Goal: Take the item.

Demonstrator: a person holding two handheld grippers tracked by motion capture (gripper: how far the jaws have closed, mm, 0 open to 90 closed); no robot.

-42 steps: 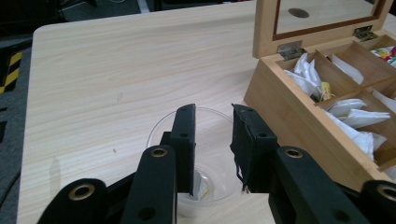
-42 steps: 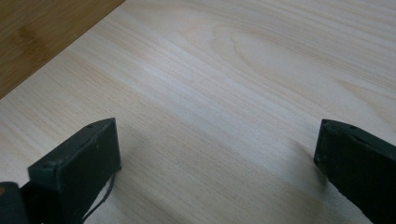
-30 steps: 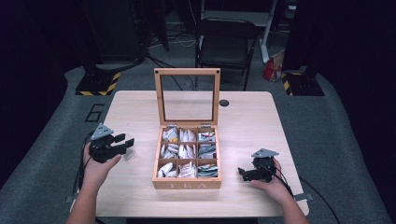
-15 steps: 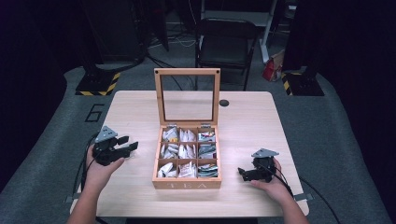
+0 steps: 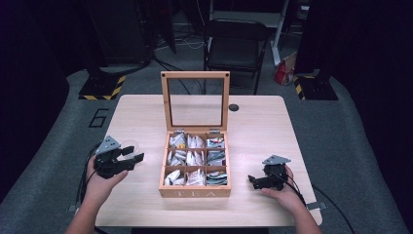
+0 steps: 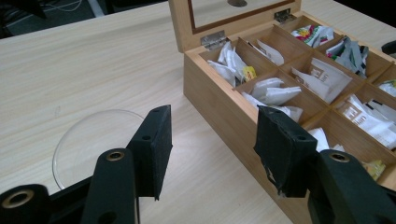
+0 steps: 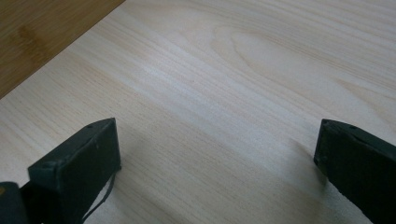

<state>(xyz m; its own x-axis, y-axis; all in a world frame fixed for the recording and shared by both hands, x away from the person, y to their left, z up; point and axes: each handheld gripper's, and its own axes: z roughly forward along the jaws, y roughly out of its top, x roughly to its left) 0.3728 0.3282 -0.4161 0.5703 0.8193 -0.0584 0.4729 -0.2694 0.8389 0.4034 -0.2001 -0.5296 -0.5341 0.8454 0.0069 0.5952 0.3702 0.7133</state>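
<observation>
Left tongs [image 5: 132,155] lowered; tea box [image 5: 195,191] beside.

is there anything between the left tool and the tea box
Nothing visible. The left tool is open beside the tea box, with bare table between them. A clear glass disc lies under it, off that line.

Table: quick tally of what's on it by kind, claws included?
Tea box: 1
Box compartments holding tea bags: 9
Clear glass disc: 1
Claws: 2, left claw and right claw, both open
Total: 4 separate things, not counting compartments
</observation>
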